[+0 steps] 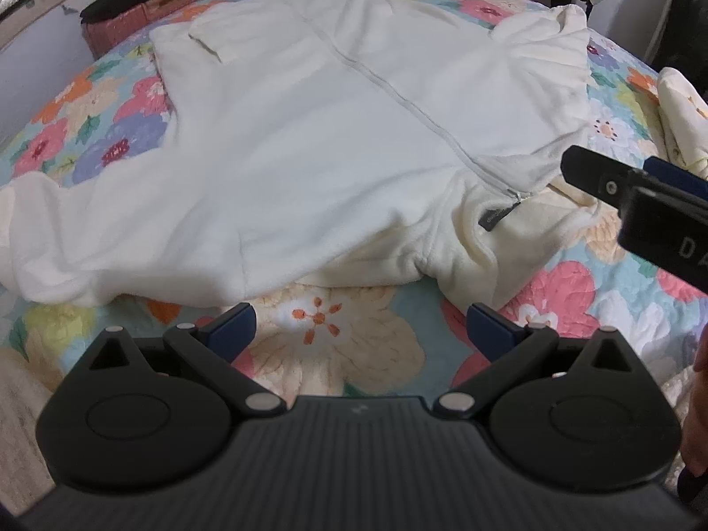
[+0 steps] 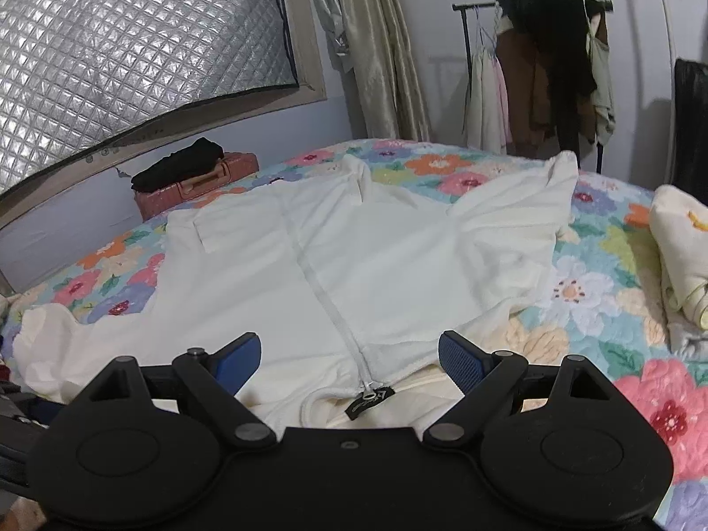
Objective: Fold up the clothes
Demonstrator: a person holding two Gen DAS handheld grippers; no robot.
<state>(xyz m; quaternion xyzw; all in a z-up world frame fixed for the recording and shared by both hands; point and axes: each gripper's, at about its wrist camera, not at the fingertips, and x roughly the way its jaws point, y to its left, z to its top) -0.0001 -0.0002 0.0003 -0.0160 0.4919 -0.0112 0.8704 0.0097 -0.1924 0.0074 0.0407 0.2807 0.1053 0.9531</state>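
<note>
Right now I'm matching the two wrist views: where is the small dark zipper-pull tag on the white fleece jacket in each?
Left wrist: dark zipper-pull tag right of centre, at the jacket's near end.
Right wrist: tag bottom centre, between the open jaws.
Shared landmark: pink suitcase, upper left in both.

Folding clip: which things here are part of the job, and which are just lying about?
Job: white zip jacket, left gripper, right gripper, both open.

Lying about: pink case with black cloth on top, clothes rack, cream bundle, flowered bedspread.
</note>
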